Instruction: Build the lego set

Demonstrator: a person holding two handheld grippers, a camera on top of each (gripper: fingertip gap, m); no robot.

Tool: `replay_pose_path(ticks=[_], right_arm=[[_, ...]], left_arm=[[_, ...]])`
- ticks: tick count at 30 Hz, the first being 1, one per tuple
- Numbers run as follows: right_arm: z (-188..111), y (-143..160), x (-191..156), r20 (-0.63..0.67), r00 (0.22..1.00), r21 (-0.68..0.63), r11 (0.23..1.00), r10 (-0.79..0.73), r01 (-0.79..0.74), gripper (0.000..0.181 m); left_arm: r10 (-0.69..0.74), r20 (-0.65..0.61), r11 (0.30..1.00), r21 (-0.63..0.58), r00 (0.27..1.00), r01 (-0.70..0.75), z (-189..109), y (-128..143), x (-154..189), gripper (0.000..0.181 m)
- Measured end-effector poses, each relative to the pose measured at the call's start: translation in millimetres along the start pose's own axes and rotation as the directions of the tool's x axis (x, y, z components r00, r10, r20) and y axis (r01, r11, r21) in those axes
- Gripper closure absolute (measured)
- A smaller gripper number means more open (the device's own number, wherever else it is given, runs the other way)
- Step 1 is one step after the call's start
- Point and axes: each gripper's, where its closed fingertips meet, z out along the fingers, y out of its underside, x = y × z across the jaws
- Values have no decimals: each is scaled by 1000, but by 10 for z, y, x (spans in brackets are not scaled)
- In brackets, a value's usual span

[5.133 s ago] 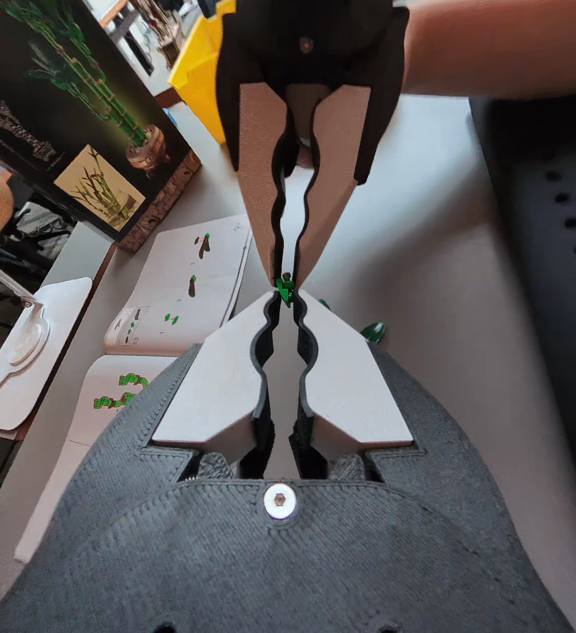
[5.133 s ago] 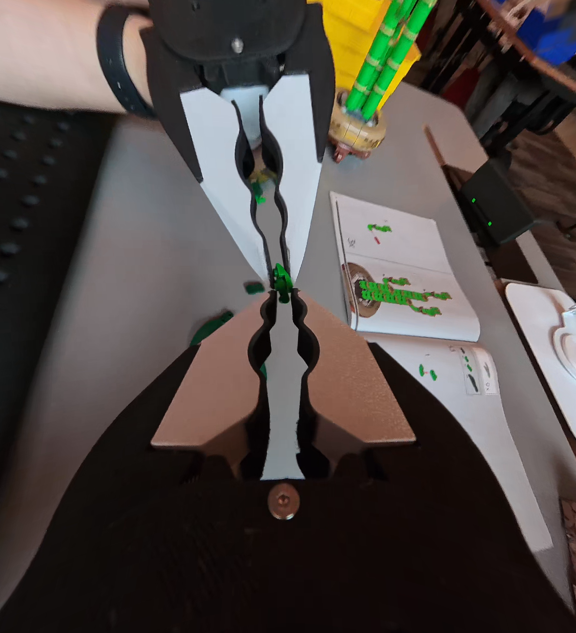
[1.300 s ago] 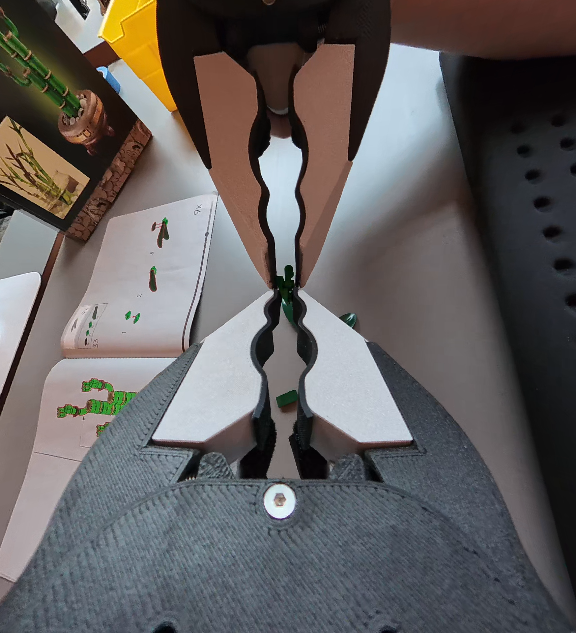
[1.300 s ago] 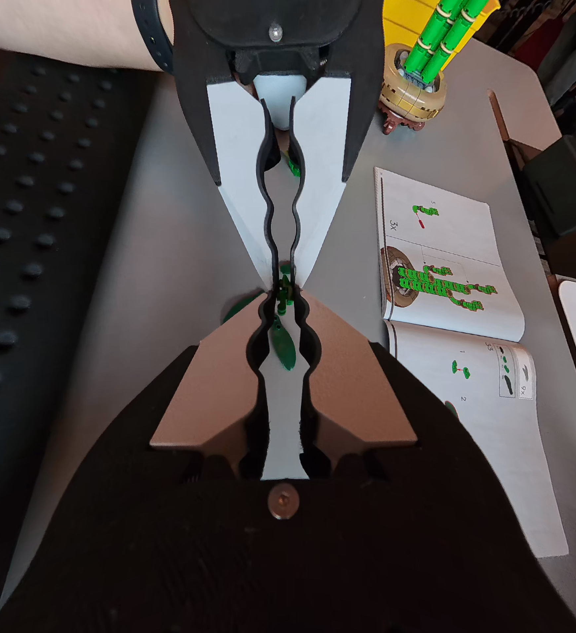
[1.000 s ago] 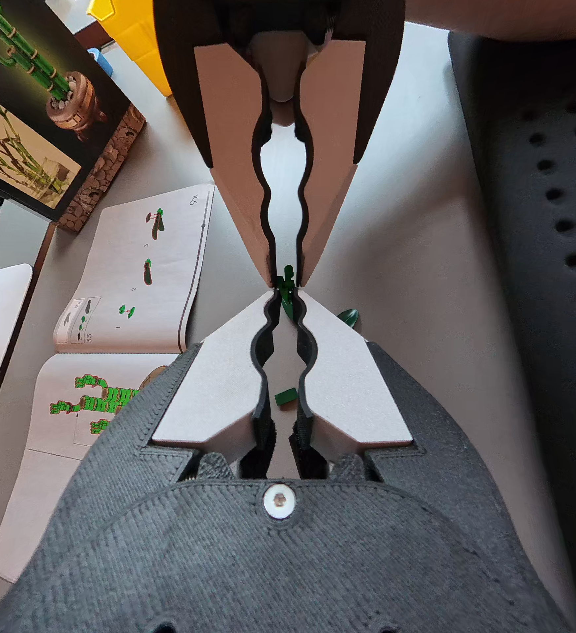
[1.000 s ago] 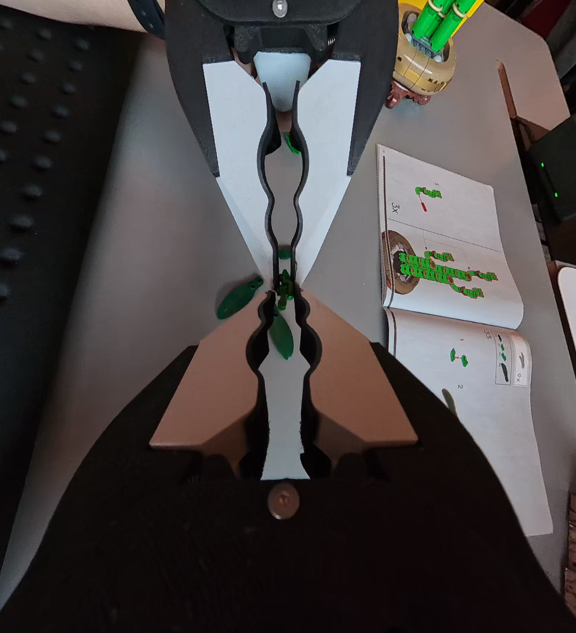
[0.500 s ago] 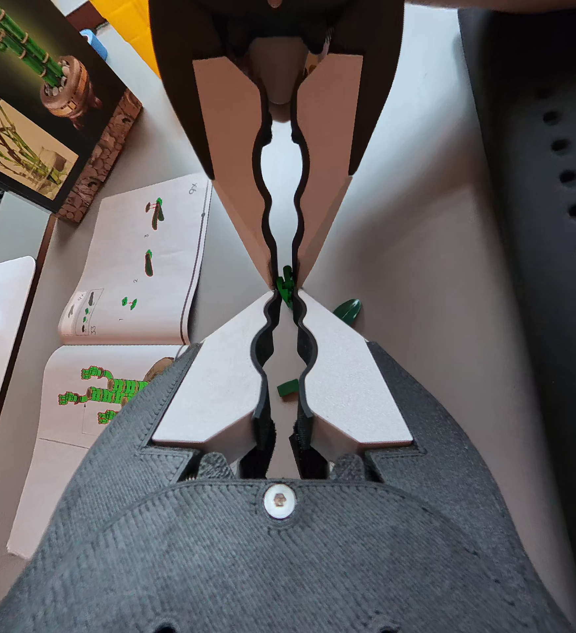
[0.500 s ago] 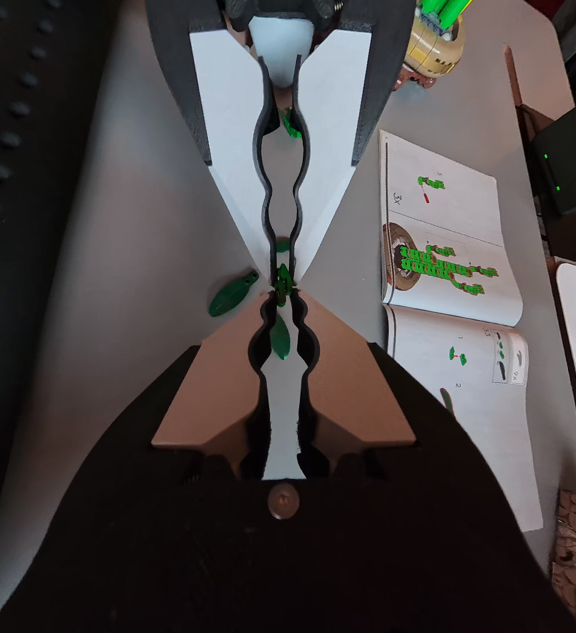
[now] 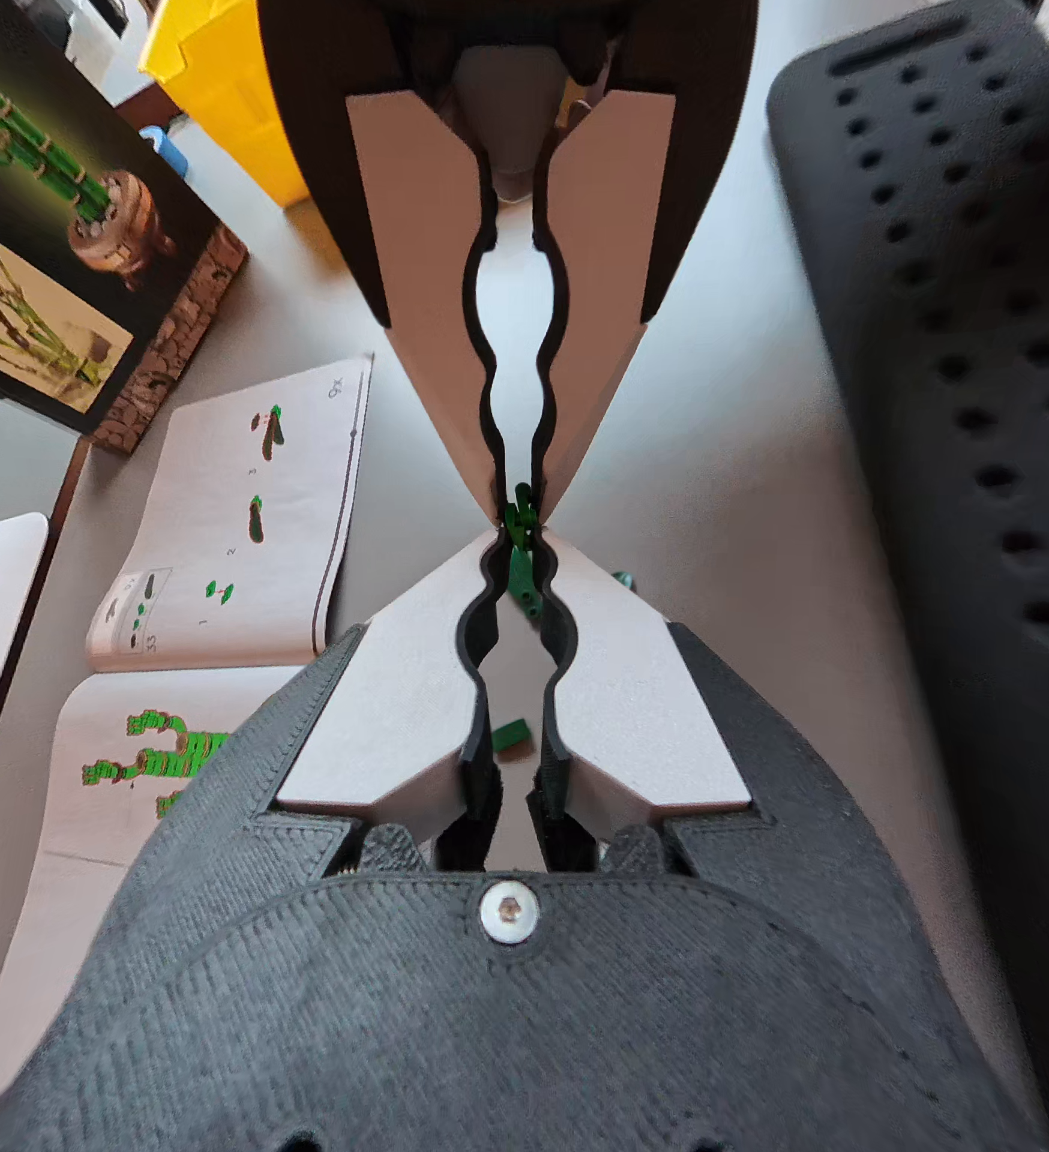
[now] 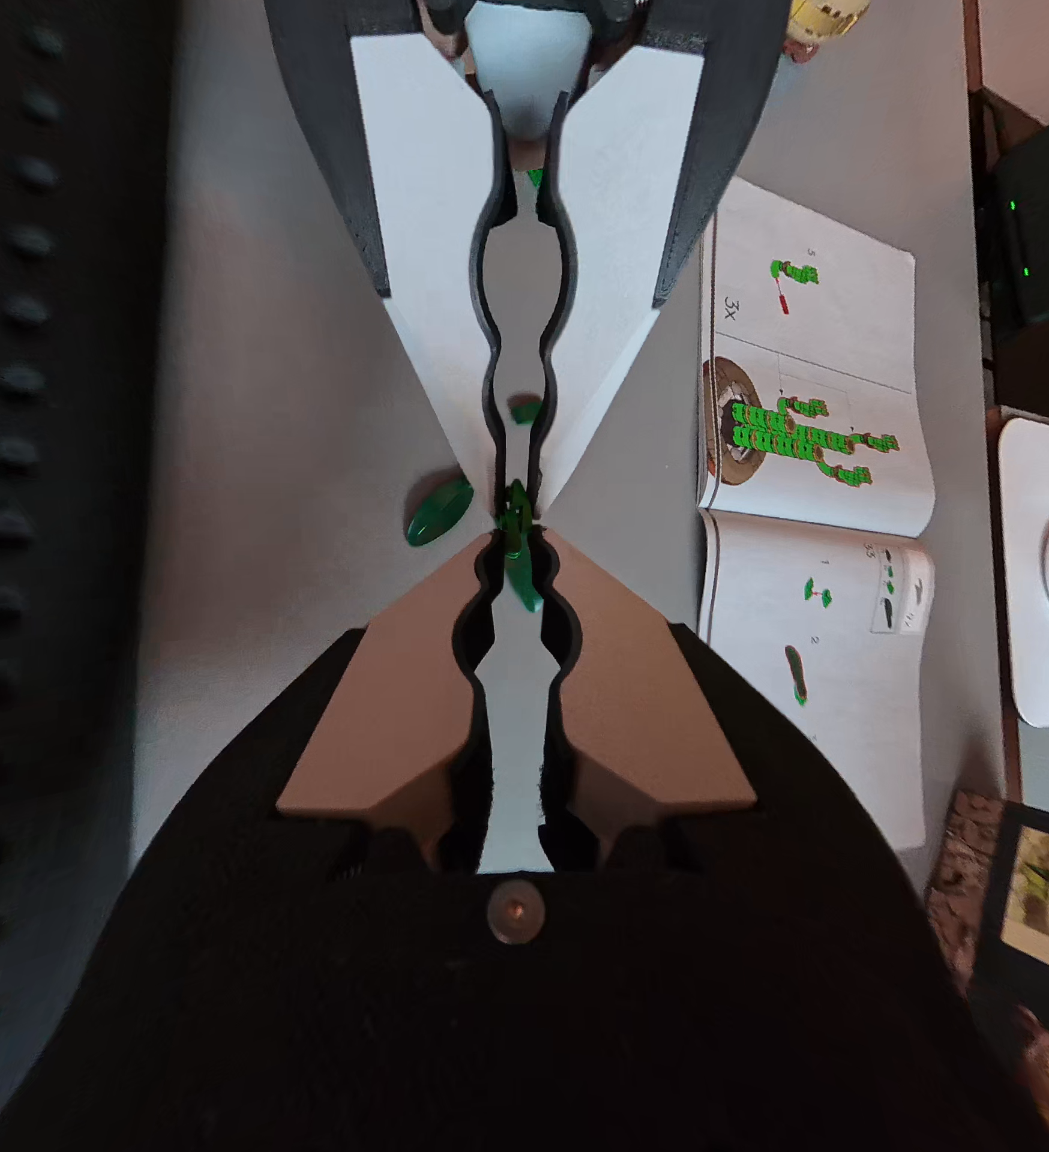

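My left gripper (image 9: 519,530), with white fingers, and my right gripper (image 10: 516,536), with brown fingers, meet tip to tip above the grey table (image 9: 696,436). Both are shut on one small green lego assembly (image 9: 519,514), which also shows in the right wrist view (image 10: 514,508). A dark green leaf piece (image 10: 525,586) hangs down from it; the left wrist view shows its studded side (image 9: 525,580). The right gripper (image 9: 519,499) comes in from the top of the left wrist view, and the left gripper (image 10: 516,495) from the top of the right wrist view.
A loose green leaf (image 10: 438,514) and a small green piece (image 10: 525,411) lie on the table under the grippers. An open instruction booklet (image 10: 809,436), the set's box (image 9: 60,249), a yellow bin (image 9: 229,93) and a white tray (image 10: 1046,561) stand to one side. A black perforated mat (image 9: 977,436) is on the other side. My two grippers' fingertips are within a few centimetres of each other. The loose green leaf (image 10: 438,514) is about 5 centimetres from both grippers' fingertips.
Both grippers stay shut tip to tip on the green assembly. Since 5 s ago a leaf piece has come to hang from it. In the last second the pair drifted slightly over the table.
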Motion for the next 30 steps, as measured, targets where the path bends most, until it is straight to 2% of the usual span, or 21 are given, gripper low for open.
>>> replay_pose_path(ticks=[4,10,17,22,30], right_arm=[[-95,-53,-83,-24,1000,-11,1000,1,-1,175],[-95,-54,-101,-19,1000,20,1000,19,-19,175],[123,-123,75,73,997,29,999,21,-23,175],[266,-209,252,95,996,73,997,4,-11,175],[270,-263,302,16,1000,176,984,-5,2,176]], left_arm=[[44,-6,999,16,999,-44,-51,-97,84,176],[53,3,998,-28,999,-53,-51,-96,105,176],[-20,26,997,-78,999,22,-127,119,-75,176],[-83,78,995,-55,993,88,-214,258,-253,176],[-66,104,997,-28,992,70,-262,260,-298,176]])
